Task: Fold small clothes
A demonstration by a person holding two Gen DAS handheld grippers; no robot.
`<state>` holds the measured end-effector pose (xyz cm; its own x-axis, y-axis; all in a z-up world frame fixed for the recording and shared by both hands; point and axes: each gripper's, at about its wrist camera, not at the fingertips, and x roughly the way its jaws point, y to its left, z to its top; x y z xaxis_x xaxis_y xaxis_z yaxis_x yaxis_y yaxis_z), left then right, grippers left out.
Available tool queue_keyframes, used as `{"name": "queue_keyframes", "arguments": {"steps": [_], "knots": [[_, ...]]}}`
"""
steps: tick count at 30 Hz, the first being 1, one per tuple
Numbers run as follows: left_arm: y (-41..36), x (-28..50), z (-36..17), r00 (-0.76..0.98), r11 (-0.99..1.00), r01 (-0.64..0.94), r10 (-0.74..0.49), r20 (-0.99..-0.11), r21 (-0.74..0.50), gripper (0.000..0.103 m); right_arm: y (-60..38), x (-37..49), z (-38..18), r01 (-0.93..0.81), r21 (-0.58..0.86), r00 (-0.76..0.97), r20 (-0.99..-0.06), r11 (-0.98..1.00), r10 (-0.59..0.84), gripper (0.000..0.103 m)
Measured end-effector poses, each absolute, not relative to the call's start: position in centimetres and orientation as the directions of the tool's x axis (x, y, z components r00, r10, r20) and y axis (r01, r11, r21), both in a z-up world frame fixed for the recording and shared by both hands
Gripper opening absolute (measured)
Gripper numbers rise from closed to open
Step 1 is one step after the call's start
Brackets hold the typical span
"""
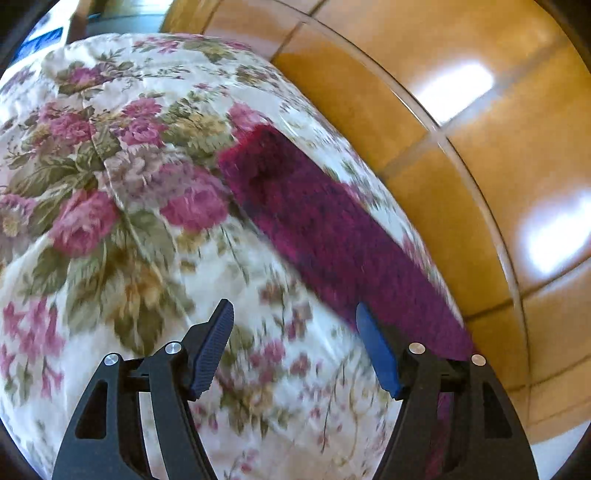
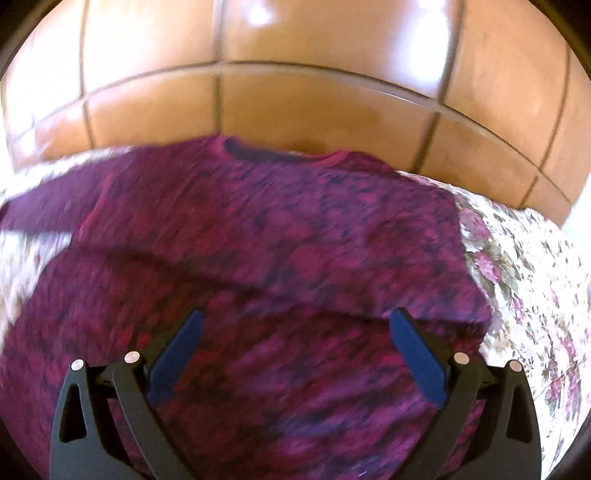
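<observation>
A purple-magenta knitted top [image 2: 280,251] lies spread on a floral cloth [image 2: 524,295], its neckline toward the far edge. My right gripper [image 2: 295,325] hovers open above the garment's body, nothing between its blue pads. In the left wrist view a long sleeve of the same knitted top [image 1: 325,229] runs diagonally along the right side of the floral cloth [image 1: 140,184]. My left gripper [image 1: 295,314] stands open over the cloth just left of that sleeve, holding nothing. Both views are motion-blurred.
Glossy orange floor tiles [image 1: 480,147] lie beyond the edge of the floral-covered surface, seen as floor tiles [image 2: 295,103] past the garment's neckline. A dark piece of furniture [image 1: 122,22] shows at the far top left.
</observation>
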<state>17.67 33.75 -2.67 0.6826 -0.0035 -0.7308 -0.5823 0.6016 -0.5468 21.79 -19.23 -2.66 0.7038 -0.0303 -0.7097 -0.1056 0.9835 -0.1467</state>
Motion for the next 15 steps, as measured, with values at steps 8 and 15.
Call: {"name": "queue_keyframes", "arguments": {"steps": [8,15], "knots": [[37.5,22.2,-4.6,0.639,0.524,-0.661,0.017,-0.769,-0.537,0.063,-19.6,22.7,-4.3,-0.085,-0.132,0.668,-0.743,0.988,-0.042,0.101],[36.5,24.4,-3.8,0.655,0.585,-0.627,0.038,-0.755,-0.515,0.009,-20.3,23.2,-4.6,-0.075,-0.099,0.653,-0.757,0.992,-0.026,0.101]]}}
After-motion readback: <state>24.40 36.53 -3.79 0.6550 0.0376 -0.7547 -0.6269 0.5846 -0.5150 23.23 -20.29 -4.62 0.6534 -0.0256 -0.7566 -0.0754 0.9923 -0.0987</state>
